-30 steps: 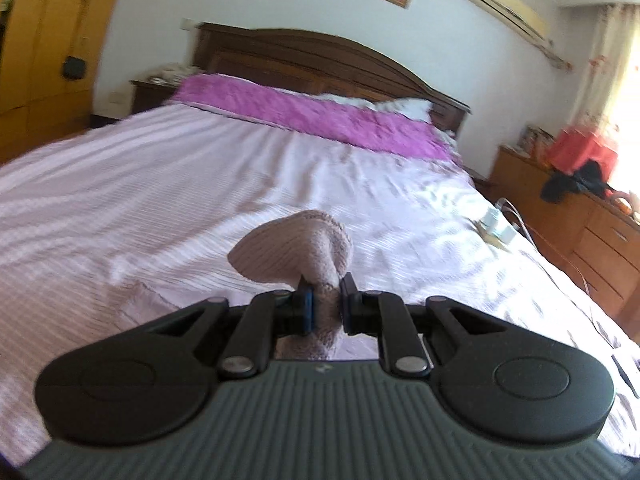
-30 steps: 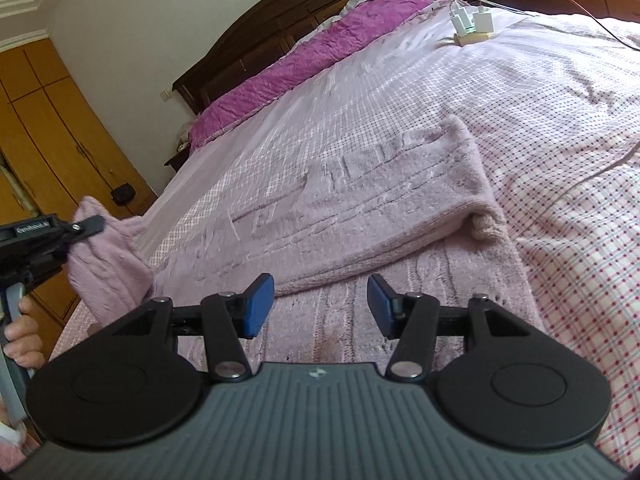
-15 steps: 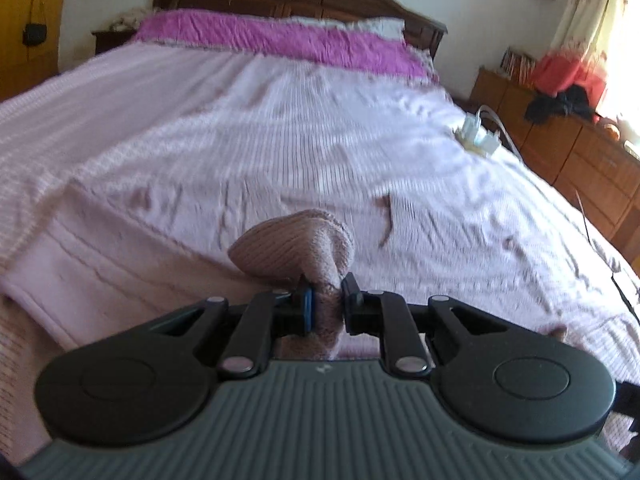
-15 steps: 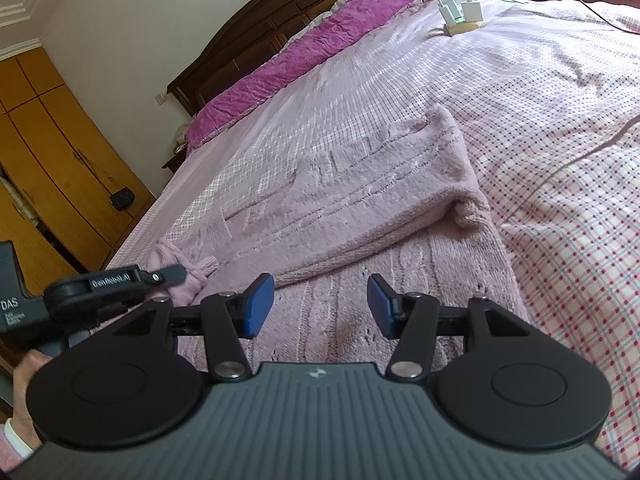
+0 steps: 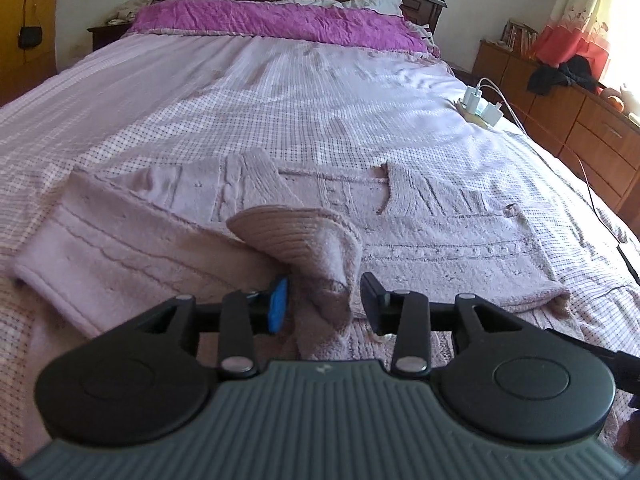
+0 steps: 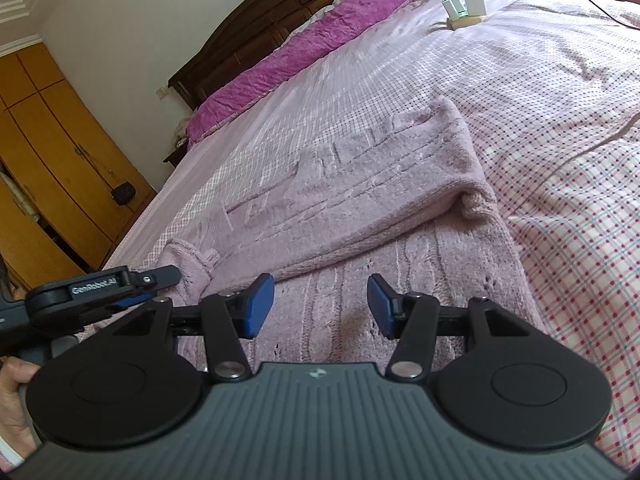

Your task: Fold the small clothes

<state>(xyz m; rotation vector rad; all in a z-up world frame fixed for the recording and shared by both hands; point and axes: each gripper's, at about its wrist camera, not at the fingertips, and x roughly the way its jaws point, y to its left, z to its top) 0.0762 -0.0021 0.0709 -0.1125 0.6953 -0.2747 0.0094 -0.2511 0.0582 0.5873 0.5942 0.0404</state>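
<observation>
A pale lilac knit sweater (image 5: 420, 224) lies partly folded on the bed; it also shows in the right wrist view (image 6: 360, 200). Its sleeve cuff (image 5: 308, 240) stands bunched between the fingers of my left gripper (image 5: 323, 300), whose jaws are now apart and no longer pinch it. In the right wrist view the cuff (image 6: 188, 256) lies at the sweater's left end beside the left gripper (image 6: 160, 280). My right gripper (image 6: 320, 304) is open and empty, hovering just over the sweater's near part.
The bed has a checked lilac cover (image 5: 280, 92) and a magenta pillow cover (image 5: 280, 20) by the dark headboard. A power strip with white chargers (image 5: 480, 106) and cables lies at the bed's right edge. A wooden dresser (image 5: 580, 120) stands right, wardrobes (image 6: 48, 168) left.
My left gripper carried the cuff down onto the sweater and opened, letting go of it. My right gripper stayed open over the sweater.
</observation>
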